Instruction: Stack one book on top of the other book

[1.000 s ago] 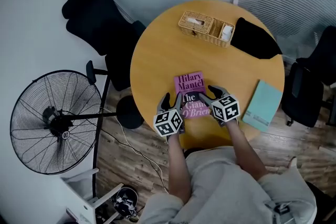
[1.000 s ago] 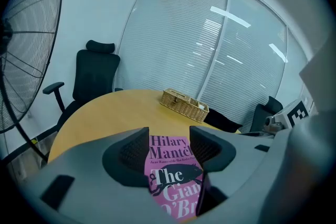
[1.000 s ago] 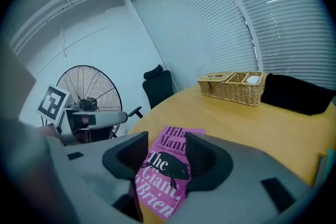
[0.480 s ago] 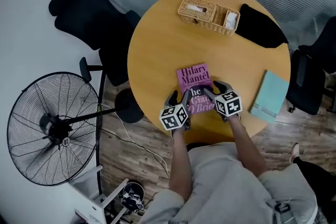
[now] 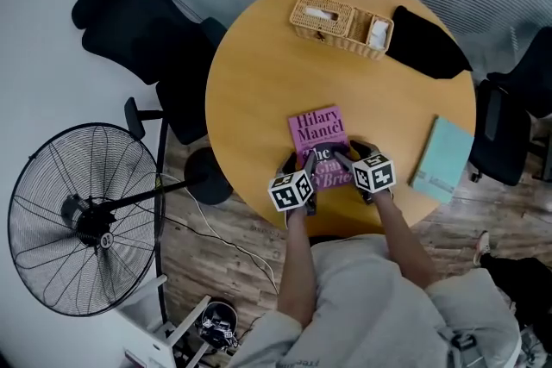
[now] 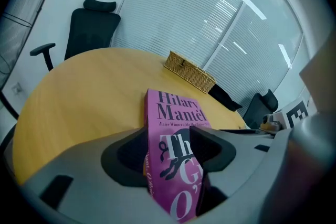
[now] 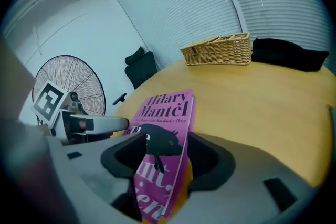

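A pink book [image 5: 318, 132] lies low over the near part of the round wooden table [image 5: 259, 82], its near end between both grippers. My left gripper [image 5: 303, 165] is shut on the book's left edge; in the left gripper view the pink book [image 6: 176, 113] fills the gap between both jaws of the left gripper [image 6: 169, 136]. My right gripper [image 5: 349, 156] has just been opening its jaws. The pink book [image 7: 163, 113] is still between the jaws of the right gripper [image 7: 165, 139], with a sliver of table showing beside one jaw. A teal book [image 5: 442, 155] lies flat at the table's right edge.
A wicker basket [image 5: 341, 26] and a black bag [image 5: 427, 43] sit at the table's far side. Black office chairs [image 5: 142, 21] stand to the left, another chair [image 5: 517, 125] to the right. A floor fan [image 5: 82, 215] stands on the left, with cables on the floor.
Both grippers have come down toward the table with the pink book between them. The teal book has not moved.
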Demonstrator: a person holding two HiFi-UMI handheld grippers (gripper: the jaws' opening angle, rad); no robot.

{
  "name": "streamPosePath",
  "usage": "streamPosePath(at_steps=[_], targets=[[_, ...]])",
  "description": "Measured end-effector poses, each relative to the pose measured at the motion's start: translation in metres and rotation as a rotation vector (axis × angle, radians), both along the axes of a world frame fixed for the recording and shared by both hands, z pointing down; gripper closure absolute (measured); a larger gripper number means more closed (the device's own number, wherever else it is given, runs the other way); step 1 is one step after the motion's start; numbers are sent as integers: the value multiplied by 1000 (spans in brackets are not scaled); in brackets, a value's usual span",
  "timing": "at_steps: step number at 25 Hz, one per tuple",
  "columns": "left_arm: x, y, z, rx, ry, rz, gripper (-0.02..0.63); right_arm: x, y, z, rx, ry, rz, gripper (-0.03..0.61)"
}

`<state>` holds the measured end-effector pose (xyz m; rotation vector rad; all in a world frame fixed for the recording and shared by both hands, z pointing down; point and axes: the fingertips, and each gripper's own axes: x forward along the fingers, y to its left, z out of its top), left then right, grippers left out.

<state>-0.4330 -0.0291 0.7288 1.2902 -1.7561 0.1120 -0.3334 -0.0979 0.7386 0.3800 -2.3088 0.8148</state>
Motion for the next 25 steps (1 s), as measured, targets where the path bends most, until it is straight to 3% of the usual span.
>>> streamPosePath(at_steps=[13, 16, 25], targets=[[11, 3, 16, -35, 2, 1, 348, 0, 16, 14, -70, -10, -9, 330], [11, 3, 16, -37, 0, 6, 339, -4, 22, 12, -81, -18, -28, 299], [15, 3, 13, -62, -26, 39, 339, -2, 17, 9, -11, 30, 31, 301]])
